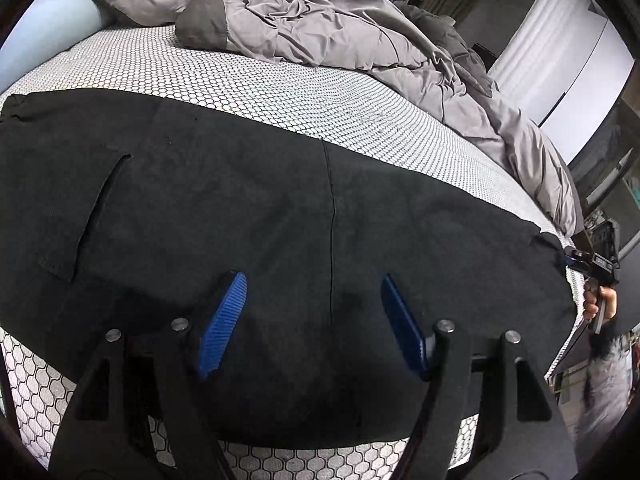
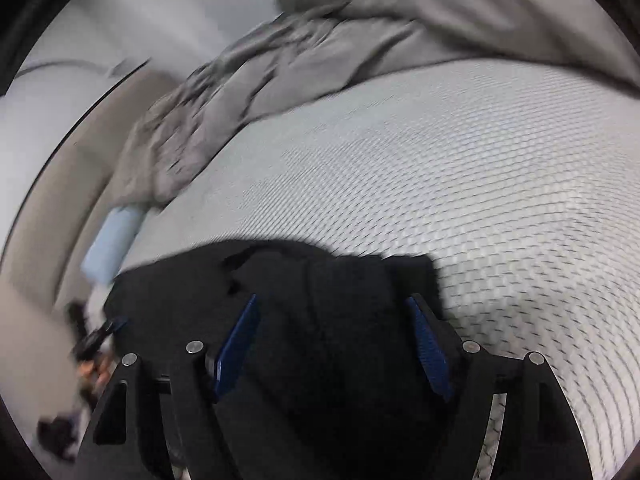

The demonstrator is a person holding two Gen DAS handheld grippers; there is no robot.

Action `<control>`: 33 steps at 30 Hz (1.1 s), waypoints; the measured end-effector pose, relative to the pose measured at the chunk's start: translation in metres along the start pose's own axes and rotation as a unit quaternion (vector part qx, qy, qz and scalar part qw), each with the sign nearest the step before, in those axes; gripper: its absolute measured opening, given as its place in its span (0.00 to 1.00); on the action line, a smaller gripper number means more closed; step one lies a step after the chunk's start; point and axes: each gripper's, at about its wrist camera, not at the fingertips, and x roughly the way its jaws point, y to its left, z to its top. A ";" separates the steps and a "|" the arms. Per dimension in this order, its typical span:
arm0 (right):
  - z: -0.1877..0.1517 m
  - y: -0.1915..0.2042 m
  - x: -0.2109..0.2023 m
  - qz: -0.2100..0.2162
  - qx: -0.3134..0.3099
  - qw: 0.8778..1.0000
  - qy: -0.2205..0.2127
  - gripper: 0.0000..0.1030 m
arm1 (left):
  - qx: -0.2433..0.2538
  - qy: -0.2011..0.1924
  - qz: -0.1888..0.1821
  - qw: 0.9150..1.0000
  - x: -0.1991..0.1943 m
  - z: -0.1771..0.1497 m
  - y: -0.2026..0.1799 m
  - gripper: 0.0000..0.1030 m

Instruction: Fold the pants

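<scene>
Black pants [image 1: 248, 208] lie spread flat across the near part of a bed, with a seam running down the middle and a pocket slit at the left. My left gripper [image 1: 313, 278] hovers over their middle, open, its blue pads [image 1: 224, 320] apart with nothing pinched between them. In the left wrist view the right gripper [image 1: 588, 264] shows at the pants' far right end, held by a hand. The right wrist view is blurred. There my right gripper [image 2: 332, 300] stands open above one end of the pants [image 2: 328, 280], with bare fingers [image 2: 428, 340].
The bed has a white honeycomb-patterned sheet [image 1: 320, 92]. A crumpled grey duvet [image 1: 340, 28] and a pillow lie along the far side. A light blue bolster [image 1: 52, 28] sits at the far left corner. The bed's edge runs just below the pants.
</scene>
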 end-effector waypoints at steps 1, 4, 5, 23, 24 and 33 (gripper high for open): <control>0.003 0.002 0.000 0.005 -0.014 1.000 0.000 0.64 | 0.001 0.000 0.003 1.000 0.006 0.002 -0.001 0.66; 0.006 0.001 -0.009 0.018 -0.017 0.999 -0.028 0.22 | 0.006 0.000 0.006 1.000 0.007 0.002 -0.001 0.66; 0.003 0.002 -0.014 0.001 -0.015 0.999 -0.038 0.08 | 0.007 0.000 0.006 1.000 0.007 0.002 -0.002 0.66; -0.048 0.080 -0.057 -0.256 -0.001 0.956 -0.142 0.92 | 0.105 -0.026 -0.003 0.994 -0.005 0.003 -0.075 0.71; -0.058 0.100 -0.054 -0.242 -0.027 0.960 -0.139 0.95 | 0.125 -0.023 -0.018 0.992 0.000 -0.001 -0.094 0.73; -0.126 0.216 0.080 -0.129 -0.212 0.969 -0.012 0.99 | 0.244 0.075 -0.093 0.962 0.072 -0.042 -0.179 0.75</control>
